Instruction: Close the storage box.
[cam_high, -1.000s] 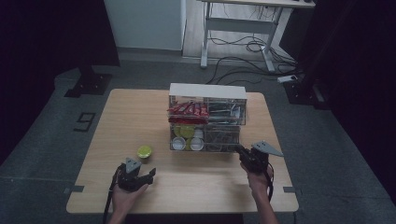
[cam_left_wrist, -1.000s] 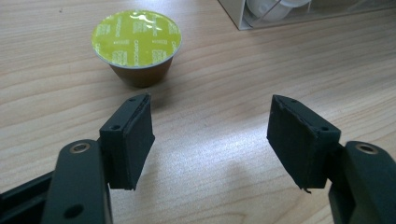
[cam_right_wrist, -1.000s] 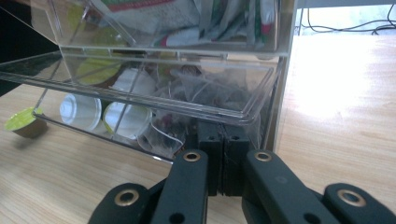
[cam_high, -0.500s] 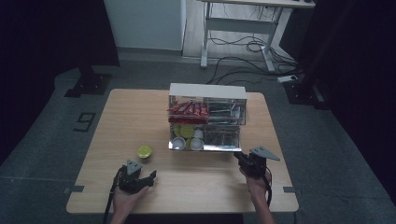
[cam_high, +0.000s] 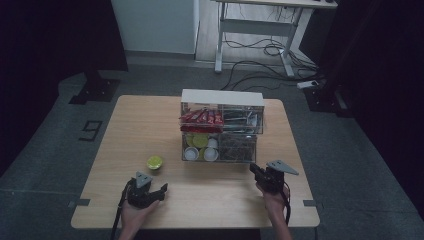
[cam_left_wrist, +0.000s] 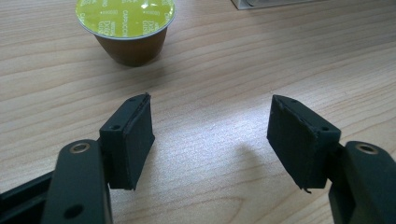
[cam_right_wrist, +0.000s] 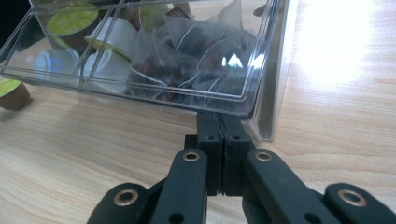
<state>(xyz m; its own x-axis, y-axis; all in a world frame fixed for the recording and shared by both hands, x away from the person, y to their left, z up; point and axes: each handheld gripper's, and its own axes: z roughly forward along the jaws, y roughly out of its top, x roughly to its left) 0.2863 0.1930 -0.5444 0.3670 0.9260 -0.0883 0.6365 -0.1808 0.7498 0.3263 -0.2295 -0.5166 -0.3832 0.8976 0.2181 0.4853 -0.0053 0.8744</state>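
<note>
Fingers of the right gripper (cam_right_wrist: 219, 122) clenched at the clear drawer's (cam_right_wrist: 140, 93) front edge; left gripper's (cam_left_wrist: 210, 140) fingers released near the capsule (cam_left_wrist: 126, 25).

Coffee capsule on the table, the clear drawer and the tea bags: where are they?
coffee capsule (cam_left_wrist: 125, 17), left gripper view, foil lid.
clear drawer (cam_right_wrist: 140, 95), right gripper view, front wall.
tea bags (cam_right_wrist: 196, 56), right gripper view, middle bag.
</note>
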